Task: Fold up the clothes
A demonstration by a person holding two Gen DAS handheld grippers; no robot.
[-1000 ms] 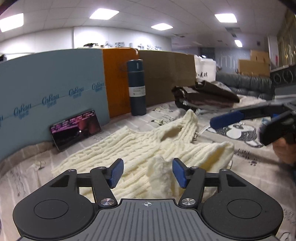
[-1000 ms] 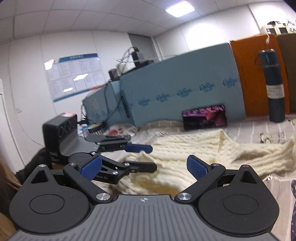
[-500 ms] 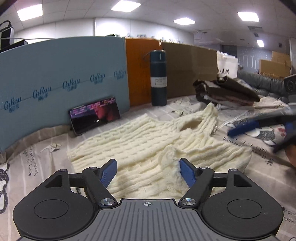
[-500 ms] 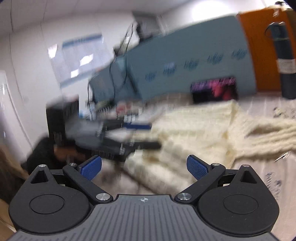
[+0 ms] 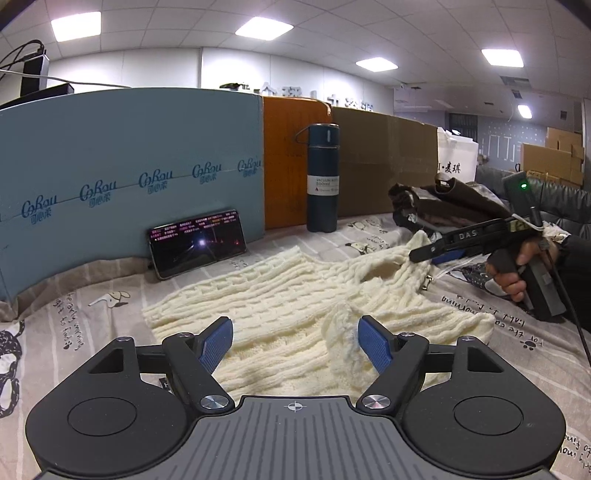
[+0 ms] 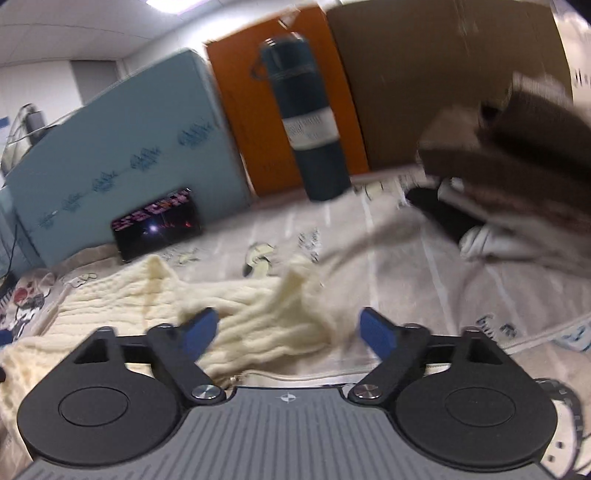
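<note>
I held my left gripper [image 5: 295, 341] and right gripper [image 6: 286, 330] spread wide, grasping nothing, over the cream knit sweater [image 5: 288, 295] (right view blurred).

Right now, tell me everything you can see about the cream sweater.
The cream sweater is a chunky cable-knit, thick and fuzzy, lying spread but rumpled on the printed bedsheet. One bunched fold rises between the open left tongs. A far corner lies by the right tongs, also open; contact there is unclear. No grip is visible.

Bright ceiling panels [image 5: 264, 27]; right-wrist view motion-blurred.
</note>
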